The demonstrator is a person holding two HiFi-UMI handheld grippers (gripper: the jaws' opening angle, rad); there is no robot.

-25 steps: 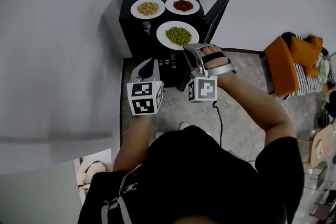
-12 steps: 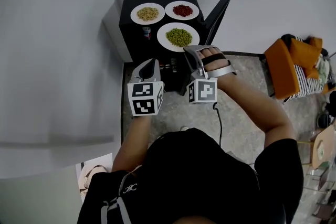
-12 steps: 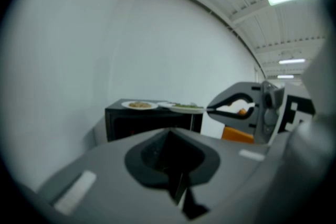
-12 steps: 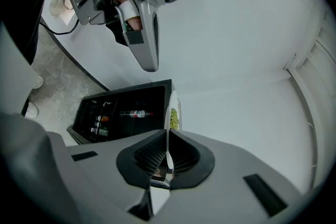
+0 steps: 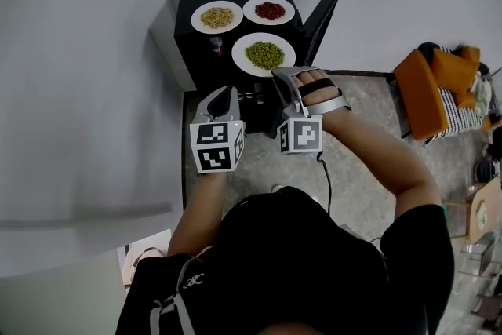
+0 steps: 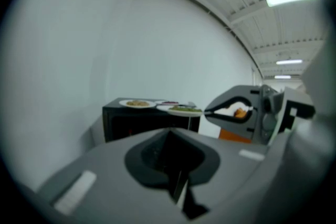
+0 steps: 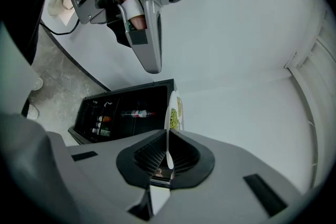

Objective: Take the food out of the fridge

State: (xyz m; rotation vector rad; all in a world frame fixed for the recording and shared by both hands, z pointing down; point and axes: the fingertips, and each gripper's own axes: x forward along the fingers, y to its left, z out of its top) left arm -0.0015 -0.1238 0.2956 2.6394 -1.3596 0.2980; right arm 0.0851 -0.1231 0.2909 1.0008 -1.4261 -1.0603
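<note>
A black mini fridge (image 5: 205, 31) stands against the wall with its door (image 5: 321, 12) swung open to the right. On its top sit a plate of yellow food (image 5: 216, 16), a plate of red food (image 5: 268, 10) and a plate of green food (image 5: 263, 53) at the front. My right gripper (image 5: 281, 76) is shut on the near rim of the green plate (image 7: 171, 113), which runs edge-on between the jaws of my right gripper (image 7: 168, 152). My left gripper (image 5: 224, 96) hovers in front of the fridge, left of the right one. Nothing is held in my left gripper (image 6: 177, 186), which is shut.
Bottles (image 7: 132, 113) and small jars stand on the shelves inside the fridge. An orange cloth over a chair (image 5: 439, 86) is at the right. A white wall runs along the left. A black cable (image 5: 326, 184) trails from the right gripper over the stone floor.
</note>
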